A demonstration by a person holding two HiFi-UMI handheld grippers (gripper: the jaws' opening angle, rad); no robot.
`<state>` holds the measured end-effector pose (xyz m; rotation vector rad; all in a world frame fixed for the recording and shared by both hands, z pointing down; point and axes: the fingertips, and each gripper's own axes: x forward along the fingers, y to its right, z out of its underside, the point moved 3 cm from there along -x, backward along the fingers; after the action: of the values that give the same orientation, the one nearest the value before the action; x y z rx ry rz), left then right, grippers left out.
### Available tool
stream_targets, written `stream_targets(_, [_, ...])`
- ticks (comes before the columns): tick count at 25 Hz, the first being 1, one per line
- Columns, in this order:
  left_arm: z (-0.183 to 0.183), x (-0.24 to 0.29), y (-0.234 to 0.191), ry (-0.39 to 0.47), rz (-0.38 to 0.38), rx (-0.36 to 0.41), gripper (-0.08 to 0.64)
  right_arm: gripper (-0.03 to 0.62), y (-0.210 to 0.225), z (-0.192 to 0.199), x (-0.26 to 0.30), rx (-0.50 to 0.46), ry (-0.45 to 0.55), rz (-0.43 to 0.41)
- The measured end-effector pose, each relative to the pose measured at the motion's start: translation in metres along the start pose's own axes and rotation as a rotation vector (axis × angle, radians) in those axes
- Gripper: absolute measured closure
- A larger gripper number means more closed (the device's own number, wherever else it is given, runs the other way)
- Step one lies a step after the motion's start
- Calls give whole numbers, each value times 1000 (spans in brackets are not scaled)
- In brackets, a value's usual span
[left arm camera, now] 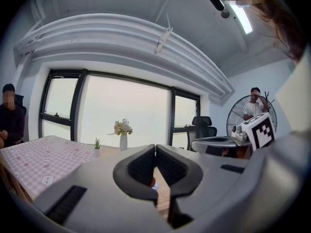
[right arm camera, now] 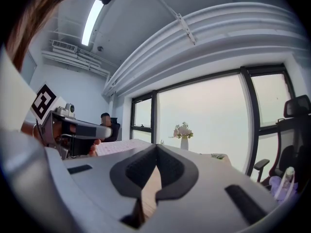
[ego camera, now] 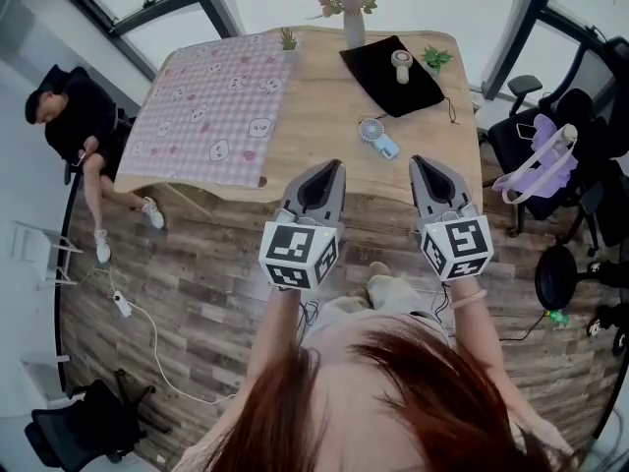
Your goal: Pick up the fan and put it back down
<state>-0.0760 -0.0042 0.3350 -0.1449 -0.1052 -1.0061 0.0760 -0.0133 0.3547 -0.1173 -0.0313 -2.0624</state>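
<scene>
Head view steeply down over table (ego camera: 314, 116); gripper views level toward window (right arm camera: 214, 125), sharing vase (left arm camera: 123, 142)

My left gripper (left arm camera: 155, 147) points about level over the table (left arm camera: 108, 149), jaws together at the tips with nothing gripped. Beyond them I see a vase (left arm camera: 123, 141) of flowers by the window (left arm camera: 121, 110). A pink cloth (left arm camera: 39, 161) lies left, a seated person (left arm camera: 9, 123) behind it. The right gripper's cube (left arm camera: 259, 131) shows at right
</scene>
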Motion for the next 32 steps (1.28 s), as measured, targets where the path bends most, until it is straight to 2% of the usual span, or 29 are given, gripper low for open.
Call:
stream_targets(13, [-6,-24,8,26,16,-4,546,592,-14,-10,-24,-16,15,28])
stream_targets(32, [-12,-23,16,36,27,-13,547,592,-13,-15,-29,-25,23,37])
